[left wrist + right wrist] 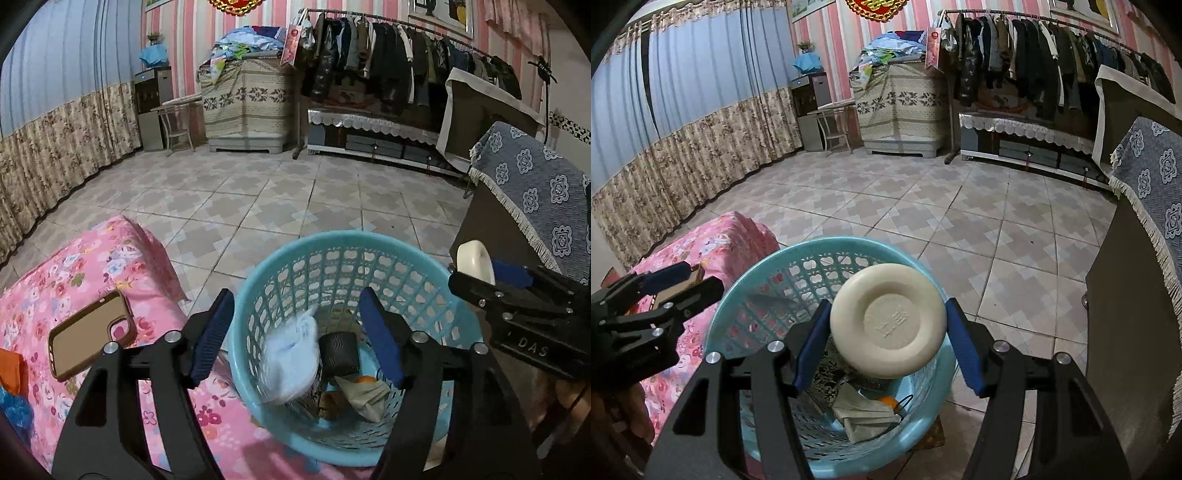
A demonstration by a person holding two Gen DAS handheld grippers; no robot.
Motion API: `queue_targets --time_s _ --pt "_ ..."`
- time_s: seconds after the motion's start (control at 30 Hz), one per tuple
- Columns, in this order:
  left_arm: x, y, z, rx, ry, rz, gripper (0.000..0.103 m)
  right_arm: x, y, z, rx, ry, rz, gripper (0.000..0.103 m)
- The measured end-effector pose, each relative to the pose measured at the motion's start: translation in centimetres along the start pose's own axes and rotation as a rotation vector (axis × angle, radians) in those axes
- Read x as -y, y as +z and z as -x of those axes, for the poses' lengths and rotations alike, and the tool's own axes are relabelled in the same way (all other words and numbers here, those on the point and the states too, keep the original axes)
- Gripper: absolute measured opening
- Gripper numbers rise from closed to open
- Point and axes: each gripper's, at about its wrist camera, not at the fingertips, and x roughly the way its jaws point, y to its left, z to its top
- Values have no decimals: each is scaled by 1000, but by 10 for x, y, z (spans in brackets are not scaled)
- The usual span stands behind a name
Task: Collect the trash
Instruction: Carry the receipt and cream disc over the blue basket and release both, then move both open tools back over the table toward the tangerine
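A light-blue plastic basket (pixel 332 238) stands on the floor beside the bed, under both grippers. My left gripper (pixel 295 295) hangs open over it, with nothing touching its pads. Below it, inside the basket, a blurred white plastic bag (pixel 291 365) lies beside a black cylinder (pixel 340 354), crumpled paper (pixel 365 398) and an orange scrap (pixel 364 379). My right gripper (pixel 888 306) is shut on a cream round disc (pixel 890 332), held edge to edge above the basket (pixel 798 251). The left gripper (pixel 698 278) shows at the left edge of the right wrist view.
A pink floral bedspread (pixel 110 258) lies left of the basket, with a brown phone (pixel 88 332) and orange cloth (pixel 11 369) on it. A dark cabinet under a blue cloth (pixel 535 192) stands close on the right. Tiled floor (pixel 258 199) stretches beyond, up to a clothes rack (pixel 388 55).
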Motion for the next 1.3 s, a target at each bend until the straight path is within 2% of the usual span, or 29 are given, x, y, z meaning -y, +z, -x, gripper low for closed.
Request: queue_targets --time_s 0.1,0.23,0.43,0.7,0.83,1.0,1.1,1.3 --pt "-2 1 5 12 5 7 74 1 -1 0 -1 -2 0 62" --pt "-14 0 20 58 55 31 90 0 -1 -2 -4 2 6 62" --pt "-38 -1 42 91 124 68 98 -17 -4 -7 -13 19 25 62" --pt "-77 -15 71 92 181 115 98 -44 -6 -18 -26 34 42 63" --pt "-100 -24 88 93 221 131 98 -53 -5 -18 -17 15 47 82" --pt "-138 -43 109 91 264 187 98 -74 -8 -15 -28 15 79 84" --pt "-159 -54 121 88 300 211 98 -90 -8 -9 -6 23 99 94" --pt "-216 -80 155 76 390 273 98 -148 -8 0 16 83 152 94"
